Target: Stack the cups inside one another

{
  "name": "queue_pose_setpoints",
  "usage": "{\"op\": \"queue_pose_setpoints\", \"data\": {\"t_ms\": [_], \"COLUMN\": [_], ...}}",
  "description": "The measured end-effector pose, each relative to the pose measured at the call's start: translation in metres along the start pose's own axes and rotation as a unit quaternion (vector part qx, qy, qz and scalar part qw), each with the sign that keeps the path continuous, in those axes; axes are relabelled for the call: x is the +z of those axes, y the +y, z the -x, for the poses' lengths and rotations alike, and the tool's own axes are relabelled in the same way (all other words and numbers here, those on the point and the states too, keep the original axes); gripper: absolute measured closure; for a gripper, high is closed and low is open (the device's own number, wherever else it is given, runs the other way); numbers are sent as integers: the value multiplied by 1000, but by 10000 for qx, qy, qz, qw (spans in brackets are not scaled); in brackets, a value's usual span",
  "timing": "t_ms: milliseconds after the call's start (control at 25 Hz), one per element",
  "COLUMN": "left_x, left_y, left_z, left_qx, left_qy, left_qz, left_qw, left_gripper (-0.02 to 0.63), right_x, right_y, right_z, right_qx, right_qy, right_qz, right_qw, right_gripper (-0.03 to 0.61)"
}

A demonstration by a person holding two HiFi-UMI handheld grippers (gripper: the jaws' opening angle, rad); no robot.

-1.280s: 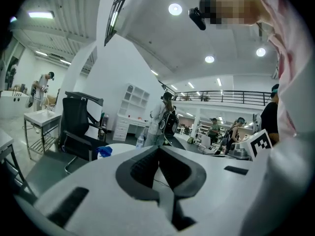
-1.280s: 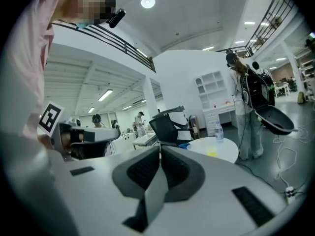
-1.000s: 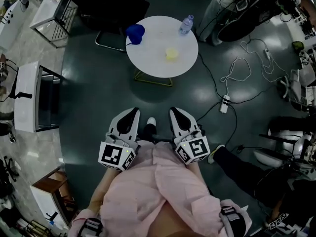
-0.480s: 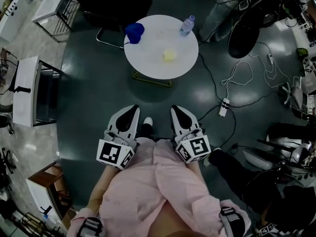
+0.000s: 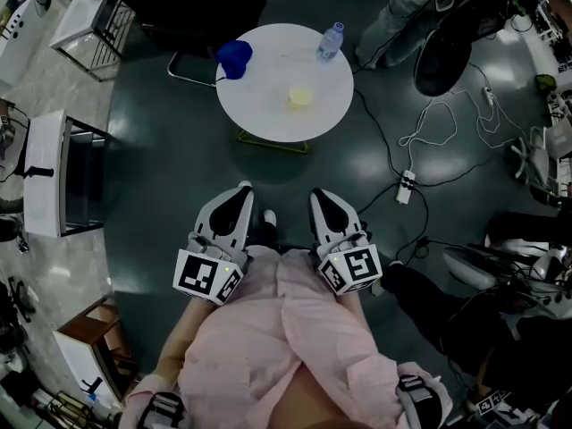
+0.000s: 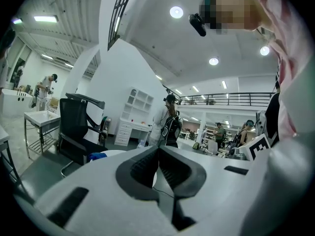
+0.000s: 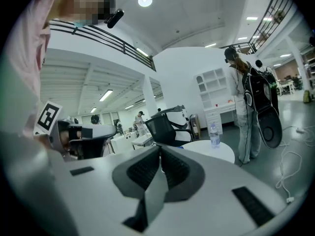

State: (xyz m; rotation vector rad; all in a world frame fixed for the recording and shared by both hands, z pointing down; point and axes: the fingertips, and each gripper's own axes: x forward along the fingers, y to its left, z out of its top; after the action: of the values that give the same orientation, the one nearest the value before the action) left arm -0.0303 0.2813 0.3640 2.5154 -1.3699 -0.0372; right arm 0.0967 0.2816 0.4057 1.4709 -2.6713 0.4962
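Left tool (image 5: 241, 189): jaws closed flat on each other, nothing between them, held low in front of the person and well apart from the counter (image 5: 268, 114). Right tool (image 5: 318, 194): same, jaws together and empty.

Risks, as I judge them, left to right:
- The blue cup (image 5: 234, 58) sits right at the counter's far-left edge. A closed or late-opening tool would shove it rather than take it, and a push outward would send it off the rim toward the black chair (image 5: 201, 7).
- The pale yellow cup (image 5: 300, 96), near the counter's middle, looks light. A one-sided touch would slide or tip it.
- The water bottle (image 5: 330, 41) stands upright at the far-right edge. A wide swing of the right tool could knock it over.
- The power strip and white cables (image 5: 405, 186) lie on the floor just off the counter's right side, a snag for feet on the approach.

Cups: two seen, apart from each other, not nested. The blue one is deep, saturated and lumpy in outline. I cannot tell whether it is upright or on its side. The yellow one is small, pale and translucent-looking, seen from above, and appears upright with its mouth up.
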Motion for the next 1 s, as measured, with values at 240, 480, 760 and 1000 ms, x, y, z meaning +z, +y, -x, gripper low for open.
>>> {"op": "queue_pose_setpoints", "data": {"t_ms": [240,480,760,1000], "left_x": [-1,12,34,49], "left_y": [16,43,78,107], "left_z": [-18,-45,-75,-91], "left_qx": [-139,-284,-494,-682], "left_qy": [127,150,165,145], "left_qz": [-29,72,99,229], "left_qw": [9998,9995,9986,9973], "left_gripper": [595,595,595,595], "right_x": [3,14,32,42], "right_y": [-11,-17,-24,-24], "right_z": [-14,-44,-86,-118], "right_qx": [-266,-443,-657,-851], "right_qy": [23,71,83,71], "right_qz": [-12,52,52,-21], "right_qw": [9996,9990,9978,9963], "right_gripper": [545,545,545,545]}}
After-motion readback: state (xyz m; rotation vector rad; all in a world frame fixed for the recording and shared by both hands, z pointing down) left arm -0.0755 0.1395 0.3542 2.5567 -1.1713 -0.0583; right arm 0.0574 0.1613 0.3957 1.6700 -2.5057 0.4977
